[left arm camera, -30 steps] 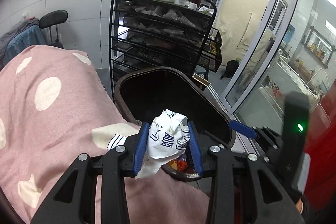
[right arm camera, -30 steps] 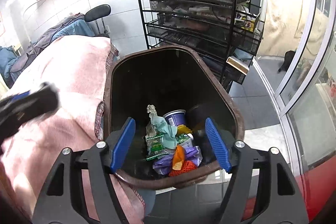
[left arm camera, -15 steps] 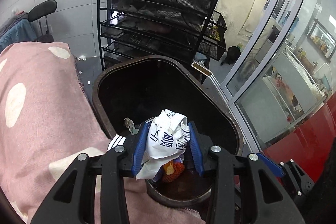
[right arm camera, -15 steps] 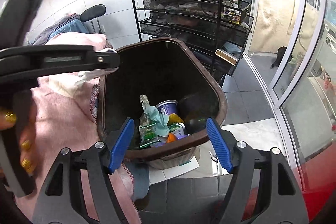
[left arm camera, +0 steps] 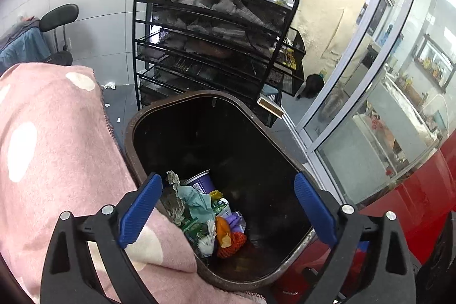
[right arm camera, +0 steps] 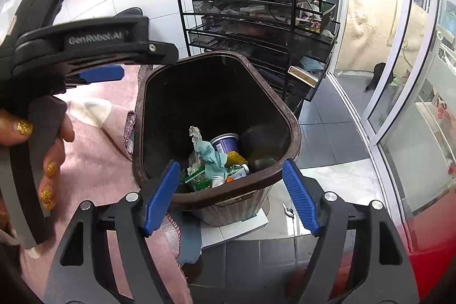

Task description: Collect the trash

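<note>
A dark brown trash bin (left arm camera: 242, 110) (right arm camera: 293, 133) stands on the floor beside a pink dotted blanket (left arm camera: 51, 138). Mixed trash (left arm camera: 208, 215) (right arm camera: 219, 161) lies at its bottom: a purple cup, teal paper, green wrappers, an orange net, a small white crumpled piece. My left gripper (left arm camera: 228, 215) is open and empty above the bin's near edge. It also shows from the side in the right wrist view (right arm camera: 102, 74), held by a hand. My right gripper (right arm camera: 230, 195) is open and empty, just in front of the bin's near rim.
A black wire shelf cart (left arm camera: 216, 42) (right arm camera: 256, 19) with bottles on top stands right behind the bin. Glass doors (left arm camera: 370, 81) rise to the right. A red surface (left arm camera: 413, 195) lies at lower right. A black chair (left arm camera: 57, 19) stands at the far left.
My left gripper has opened and let go of the crumpled white printed paper, which has dropped out of the jaws over the bin. The right gripper has drawn back a little, still open.
</note>
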### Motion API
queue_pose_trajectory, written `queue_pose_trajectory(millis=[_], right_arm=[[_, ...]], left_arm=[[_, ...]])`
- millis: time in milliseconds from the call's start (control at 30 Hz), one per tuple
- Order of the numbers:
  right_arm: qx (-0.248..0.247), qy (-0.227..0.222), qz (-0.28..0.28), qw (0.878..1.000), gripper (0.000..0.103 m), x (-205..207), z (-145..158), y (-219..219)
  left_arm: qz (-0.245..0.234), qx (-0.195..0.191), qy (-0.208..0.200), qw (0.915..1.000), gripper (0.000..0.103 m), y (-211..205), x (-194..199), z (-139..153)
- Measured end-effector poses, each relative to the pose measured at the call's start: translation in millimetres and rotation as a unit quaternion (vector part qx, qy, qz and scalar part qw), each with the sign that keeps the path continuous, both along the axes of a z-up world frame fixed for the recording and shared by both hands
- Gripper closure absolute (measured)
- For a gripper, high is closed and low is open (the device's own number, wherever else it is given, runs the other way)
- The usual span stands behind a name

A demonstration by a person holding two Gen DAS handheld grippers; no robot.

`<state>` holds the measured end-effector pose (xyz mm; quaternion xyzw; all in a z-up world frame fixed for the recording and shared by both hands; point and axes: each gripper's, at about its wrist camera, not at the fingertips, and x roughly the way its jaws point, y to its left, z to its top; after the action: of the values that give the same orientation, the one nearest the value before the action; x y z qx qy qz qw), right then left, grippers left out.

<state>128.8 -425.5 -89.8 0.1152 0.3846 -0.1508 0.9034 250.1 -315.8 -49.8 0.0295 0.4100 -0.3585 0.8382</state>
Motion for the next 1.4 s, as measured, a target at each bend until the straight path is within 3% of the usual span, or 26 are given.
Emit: queue_pose_trajectory(millis=[200, 400, 567, 833, 1033, 1200, 1400], right_arm=[[-0.026, -0.014, 0.001, 1.000, 0.024, -4, 7, 8], [-0.064, -0.040, 0.015, 0.997, 0.018, -5, 19, 27], [-0.077, -0.080, 0.038, 0.993, 0.013, -9, 34, 51], [-0.074, -0.147, 0.094, 0.982, 0.008, -16, 63, 104], [-0.077, -0.175, 0.135, 0.972, 0.006, -22, 78, 144], [-0.065, -0.194, 0.147, 0.968, 0.006, -30, 85, 164], [-0.055, -0.211, 0.160, 0.963, 0.006, -44, 86, 182]], left_arm=[[0.017, -0.014, -0.043, 0.9988, 0.005, 33, -21, 22], [0.080, -0.015, -0.101, 0.9916, 0.005, 96, -49, 40], [0.160, 0.007, -0.147, 0.9760, 0.005, 156, -76, 43], [0.245, 0.006, -0.162, 0.9559, 0.005, 227, -107, 50], [0.296, 0.035, -0.216, 0.9298, 0.005, 256, -138, 56], [0.313, 0.023, -0.204, 0.9275, 0.005, 273, -154, 51], [0.321, 0.024, -0.225, 0.9198, 0.005, 279, -172, 46]])
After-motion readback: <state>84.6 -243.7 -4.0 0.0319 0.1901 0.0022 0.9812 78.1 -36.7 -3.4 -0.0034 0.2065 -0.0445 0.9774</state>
